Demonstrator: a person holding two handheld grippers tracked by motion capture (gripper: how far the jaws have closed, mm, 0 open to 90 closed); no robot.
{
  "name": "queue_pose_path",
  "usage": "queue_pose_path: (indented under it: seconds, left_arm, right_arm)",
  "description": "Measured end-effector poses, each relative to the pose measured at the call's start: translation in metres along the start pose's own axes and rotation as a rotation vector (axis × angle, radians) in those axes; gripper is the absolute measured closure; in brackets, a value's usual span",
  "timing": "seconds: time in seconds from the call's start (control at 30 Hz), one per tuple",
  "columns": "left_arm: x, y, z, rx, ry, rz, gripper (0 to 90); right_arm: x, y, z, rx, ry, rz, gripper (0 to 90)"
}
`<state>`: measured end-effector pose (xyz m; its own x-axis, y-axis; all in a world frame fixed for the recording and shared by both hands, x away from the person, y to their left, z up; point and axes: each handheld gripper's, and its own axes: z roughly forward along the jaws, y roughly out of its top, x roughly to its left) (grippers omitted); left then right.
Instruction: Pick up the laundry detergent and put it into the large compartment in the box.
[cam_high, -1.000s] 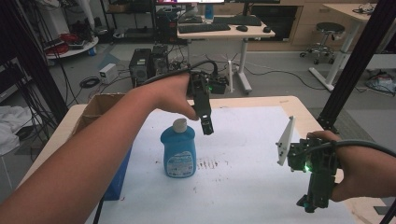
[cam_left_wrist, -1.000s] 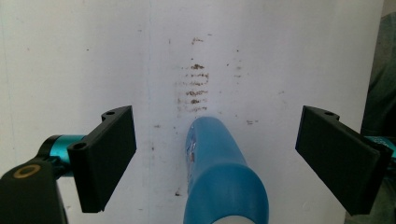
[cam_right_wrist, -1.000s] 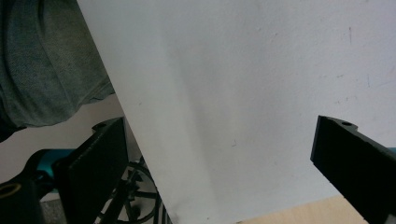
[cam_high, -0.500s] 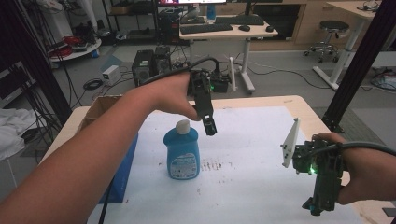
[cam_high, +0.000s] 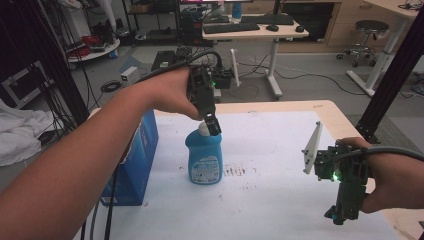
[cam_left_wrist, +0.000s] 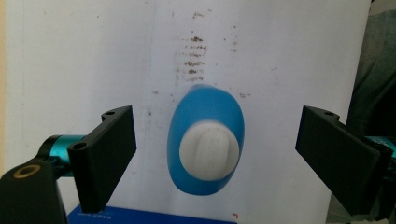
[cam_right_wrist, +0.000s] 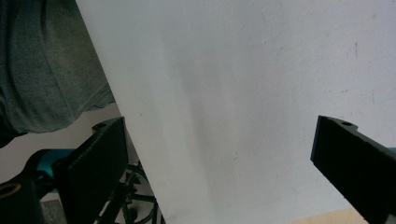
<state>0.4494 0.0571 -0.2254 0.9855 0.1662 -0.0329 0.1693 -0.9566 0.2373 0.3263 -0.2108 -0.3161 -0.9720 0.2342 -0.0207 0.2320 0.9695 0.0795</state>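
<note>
While the left gripper (cam_left_wrist: 215, 154) hovers jaws wide and empty, the blue bottle (cam_left_wrist: 205, 140) stands mid-frame directly below, white cap (cam_left_wrist: 209, 156) centred between them, untouched. Right gripper (cam_high: 342, 217) open at lower right.

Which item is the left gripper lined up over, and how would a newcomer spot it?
On the white sheet covering the wooden table, look left of centre, just right of the tall blue rectangular box. There stands a squat blue plastic bottle with a white cap and a pale label, directly under the open left gripper. Unlike the flat-sided box, it is rounded and white-topped.
</note>
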Motion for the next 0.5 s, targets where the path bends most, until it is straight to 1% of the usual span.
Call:
queue_pose_path:
  seconds: [0.07,0.17,0.2,0.23,0.3,0.33,0.37,0.43,0.47,0.5]
  left_arm:
    - [0.000,-0.004,0.000,0.001,0.001,-0.003,12.3]
    - [0.001,-0.008,0.002,0.001,0.003,-0.005,12.3]
    - [0.002,-0.012,0.004,0.007,0.005,-0.005,12.3]
    - [0.002,-0.014,0.006,0.008,0.007,-0.011,12.3]
    - [0.004,-0.017,0.010,0.016,0.005,-0.014,12.2]
    - [0.005,-0.018,0.012,0.018,0.002,-0.015,12.3]
    - [0.005,-0.018,0.012,0.018,0.002,-0.015,12.3]
    - [0.007,-0.021,0.017,0.022,-0.009,-0.021,12.2]
    - [0.007,-0.021,0.017,0.022,-0.009,-0.021,12.2]
    - [0.008,-0.021,0.021,0.023,-0.010,-0.022,12.2]
  right_arm:
    - [0.000,0.001,0.000,0.000,0.000,-0.009,3.5]
    - [0.001,0.002,0.000,0.003,0.001,-0.005,3.5]
    - [0.001,0.002,0.000,0.006,-0.001,-0.013,3.5]
    - [0.002,0.003,0.000,0.005,-0.002,-0.002,3.5]
    - [0.002,0.003,0.000,0.005,-0.006,-0.014,3.5]
    - [0.003,0.004,-0.001,0.004,-0.004,-0.006,3.5]
    - [0.003,0.004,-0.001,0.004,-0.004,-0.006,3.5]
    - [0.004,0.004,-0.001,0.005,-0.006,-0.007,3.5]
    - [0.004,0.004,-0.001,0.004,-0.007,-0.006,3.5]
    - [0.004,0.004,-0.002,0.005,-0.006,-0.005,3.5]
